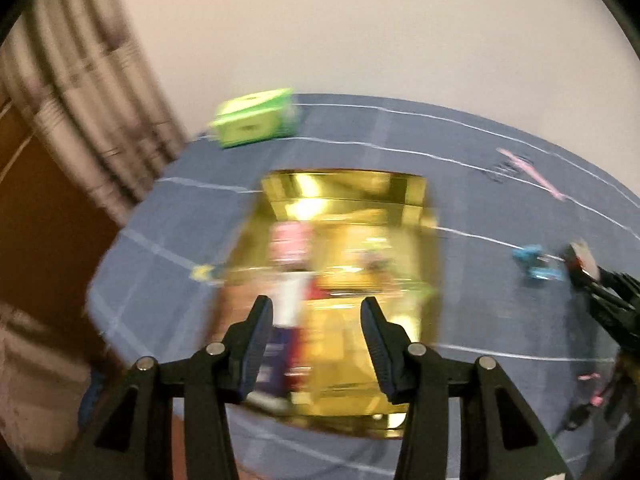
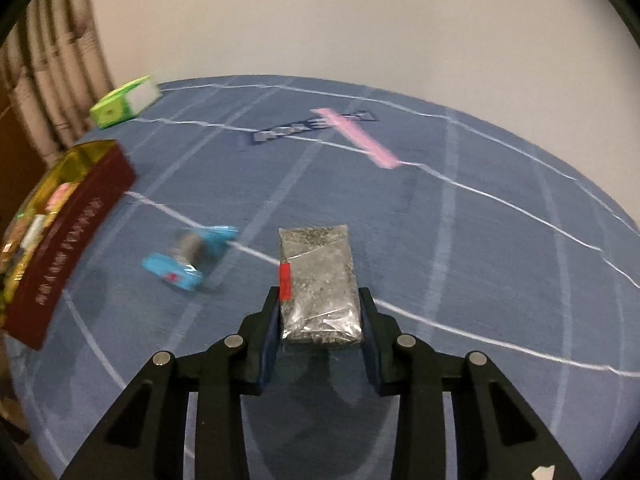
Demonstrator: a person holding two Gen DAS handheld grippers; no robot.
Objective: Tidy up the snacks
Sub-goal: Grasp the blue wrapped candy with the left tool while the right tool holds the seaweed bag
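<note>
The right hand-held gripper [image 2: 320, 320] is grasping a grey packet [image 2: 320, 284] by its near end, both pads pressing its sides; the rest of the packet is projecting forward from the jaws over the blue worktop [image 2: 460, 240]. The left hand-held gripper [image 1: 318, 344] is standing released, with nothing between its fingers [image 1: 256, 344], and is hanging above the gold-lined box [image 1: 400, 200], which is filling the view directly ahead of and below it. The picture there is badly blurred, but several packets are already sitting inside the box, among them a pink one [image 1: 291, 240]; their count and kind cannot be told. From the right gripper's view the same box [image 2: 76, 236] is lying well off to its left, dark red on the outer wall, with snacks showing over the rim. Still lying loose on the worktop: a blue packet [image 2: 192, 258] ahead and to the left of the right gripper, between it and the box; a pink strip [image 2: 358, 138] far ahead, lying partly over a dark printed mark on the cloth; and a green carton [image 2: 124, 102] at the far left edge, beyond the box. Judgement: the task is roughly midway. Part of the stock is boxed, one packet is in hand and not yet delivered, and at least two loose pieces are awaiting collection. Whether the green carton belongs in the box cannot be determined.
</note>
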